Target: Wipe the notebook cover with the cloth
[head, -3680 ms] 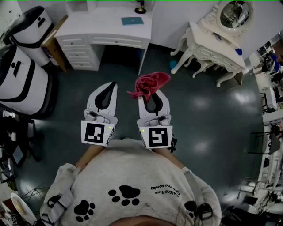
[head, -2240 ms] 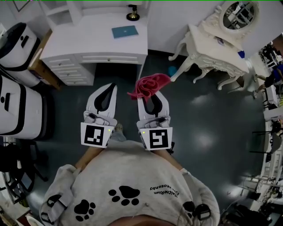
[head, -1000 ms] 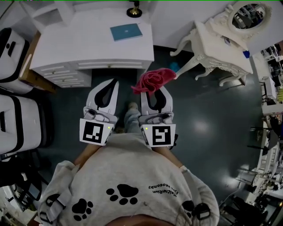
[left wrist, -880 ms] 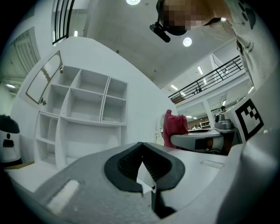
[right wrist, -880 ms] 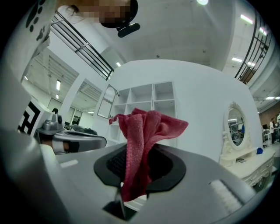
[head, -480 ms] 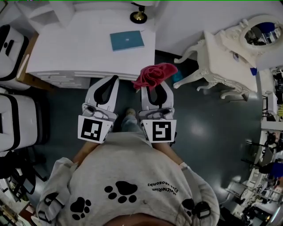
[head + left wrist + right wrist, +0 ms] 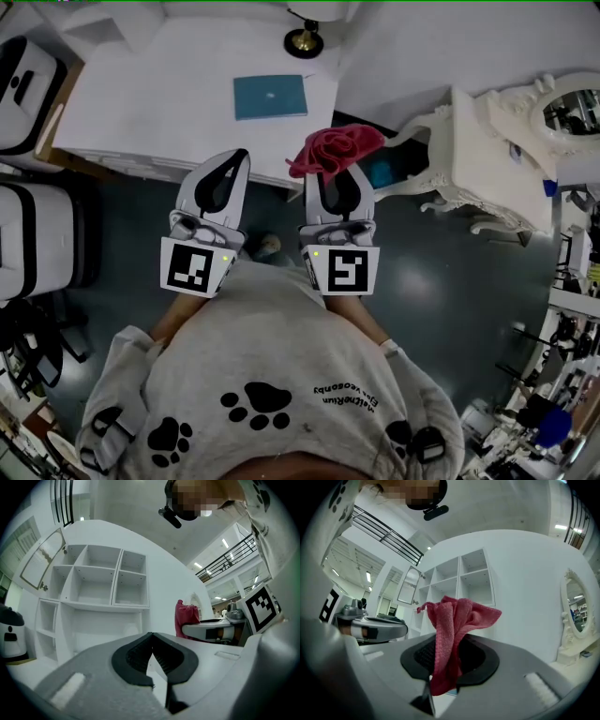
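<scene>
A teal notebook [image 7: 271, 97] lies flat on the white desk [image 7: 150, 103], ahead of both grippers. My right gripper [image 7: 335, 171] is shut on a crumpled red cloth [image 7: 334, 150], which bunches up past the jaw tips at the desk's front edge. In the right gripper view the red cloth [image 7: 450, 634] hangs pinched between the black pads. My left gripper [image 7: 232, 161] is shut with nothing in it, its tips over the desk's front edge, just below the notebook. The left gripper [image 7: 151, 648] shows its pads touching at the tip.
A black and gold lamp base [image 7: 304, 39] stands behind the notebook. An ornate white dressing table [image 7: 497, 150] with an oval mirror [image 7: 572, 105] stands to the right. White and black appliances [image 7: 28, 80] sit at the left. White cubby shelves [image 7: 96, 581] rise above the desk.
The person has walked forward to the desk: the desk and notebook have come nearer and lower in view. Both grippers now reach its front edge. The cloth stays pinched.
</scene>
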A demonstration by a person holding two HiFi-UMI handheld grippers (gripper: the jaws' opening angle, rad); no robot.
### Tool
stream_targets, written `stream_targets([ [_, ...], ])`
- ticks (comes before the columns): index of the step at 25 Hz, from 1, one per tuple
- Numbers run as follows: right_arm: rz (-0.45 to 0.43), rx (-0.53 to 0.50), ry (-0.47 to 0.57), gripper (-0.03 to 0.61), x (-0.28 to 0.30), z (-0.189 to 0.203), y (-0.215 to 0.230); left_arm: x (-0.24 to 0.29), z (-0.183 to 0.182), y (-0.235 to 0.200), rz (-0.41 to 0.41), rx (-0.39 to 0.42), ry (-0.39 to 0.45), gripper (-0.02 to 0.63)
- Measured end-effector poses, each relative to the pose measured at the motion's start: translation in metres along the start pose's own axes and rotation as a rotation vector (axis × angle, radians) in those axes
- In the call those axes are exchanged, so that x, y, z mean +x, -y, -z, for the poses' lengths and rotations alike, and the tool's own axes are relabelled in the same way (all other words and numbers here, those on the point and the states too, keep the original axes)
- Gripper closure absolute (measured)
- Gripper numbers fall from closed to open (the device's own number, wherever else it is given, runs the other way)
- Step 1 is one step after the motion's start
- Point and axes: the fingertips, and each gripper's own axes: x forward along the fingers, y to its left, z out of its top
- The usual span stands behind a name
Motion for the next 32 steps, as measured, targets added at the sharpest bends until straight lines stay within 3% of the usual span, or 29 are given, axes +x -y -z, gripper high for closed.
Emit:
stream_targets([
  [8,-0.031,0.019,-0.019,0.488,0.025,0.014,0.009,0.012,0.012,-0.023,-0.057,-0.006,-0.027,0.615],
  [15,-0.035,0.006,-0.031,0.488,0.056,0.024,0.014,0.037,0.021,-0.049,-0.061,-0.012,-0.025,0.615],
  [32,0.046,0.014,-0.075,0.488,0.167,0.043,0.027,0.129,0.054,-0.113,0.083,-0.063,-0.067,0.615],
])
